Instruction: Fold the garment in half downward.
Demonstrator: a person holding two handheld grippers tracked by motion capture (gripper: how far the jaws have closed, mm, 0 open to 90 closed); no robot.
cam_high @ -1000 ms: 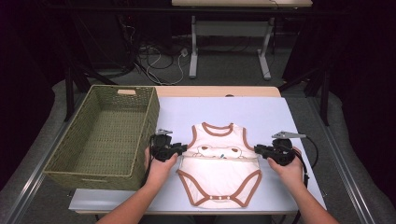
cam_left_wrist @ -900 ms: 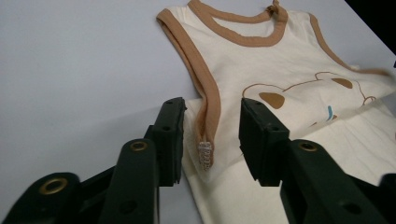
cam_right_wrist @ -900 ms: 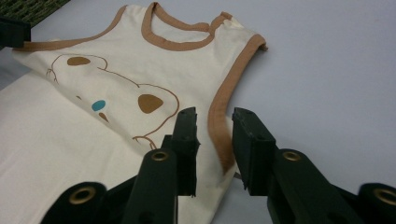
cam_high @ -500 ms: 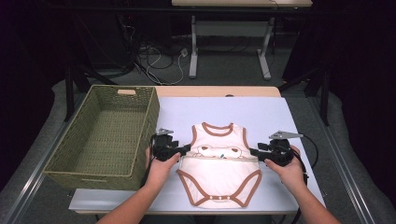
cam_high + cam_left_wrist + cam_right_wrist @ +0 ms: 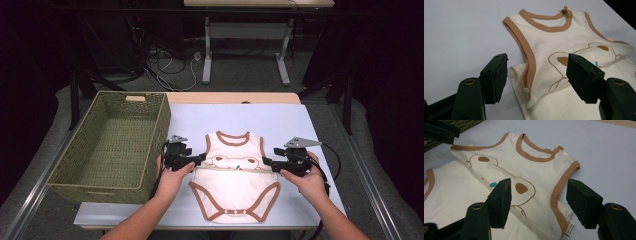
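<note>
A cream bodysuit [image 5: 235, 182] with brown trim and a bear print lies folded across its middle on the desk [image 5: 310, 125]. Left tongs [image 5: 196, 161] and right tongs [image 5: 268, 163] have just been opening, released, straddling its edges.

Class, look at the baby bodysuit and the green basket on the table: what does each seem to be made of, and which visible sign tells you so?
Baby bodysuit: apparently soft, matt knit fabric, likely cotton; it folds limply, with stitched brown binding and a sewn-in label.
Green basket: seemingly woven fibre, perhaps grass or paper cord; its walls show a tight, matt weave. The exact fibre cannot be told.
</note>
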